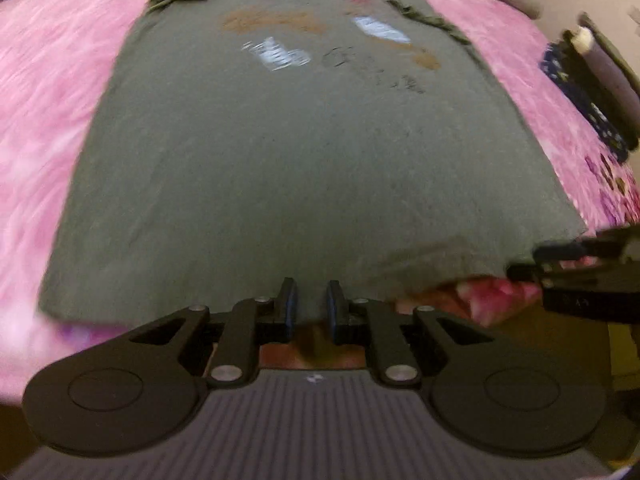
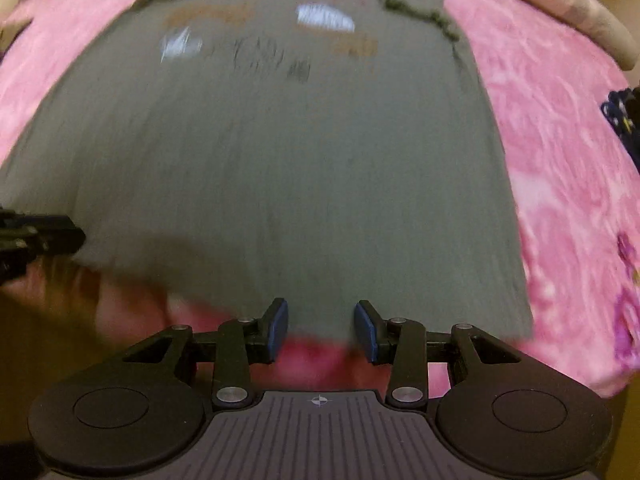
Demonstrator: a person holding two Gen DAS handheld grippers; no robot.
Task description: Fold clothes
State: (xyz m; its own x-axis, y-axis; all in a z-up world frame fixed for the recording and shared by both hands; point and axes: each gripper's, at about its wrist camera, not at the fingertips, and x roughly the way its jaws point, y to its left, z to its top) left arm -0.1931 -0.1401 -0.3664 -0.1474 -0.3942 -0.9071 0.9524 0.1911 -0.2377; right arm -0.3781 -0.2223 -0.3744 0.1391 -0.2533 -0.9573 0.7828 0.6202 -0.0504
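The dark grey printed cotton T-shirt [image 1: 304, 160] is lying flat and unfolded on the pink fleece blanket [image 1: 48, 128], folding seemingly just beginning, while the left gripper [image 1: 311, 305] and right gripper [image 2: 321, 326] are hovering at its hem, jaws parted, gripping nothing.

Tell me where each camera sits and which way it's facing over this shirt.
Left wrist: behind the left claw at the hem, facing up the grey T-shirt toward the collar; the right claw enters at right.
Right wrist: behind the right claw, same direction; the left claw enters at left.
Shared: shirt, pink blanket.
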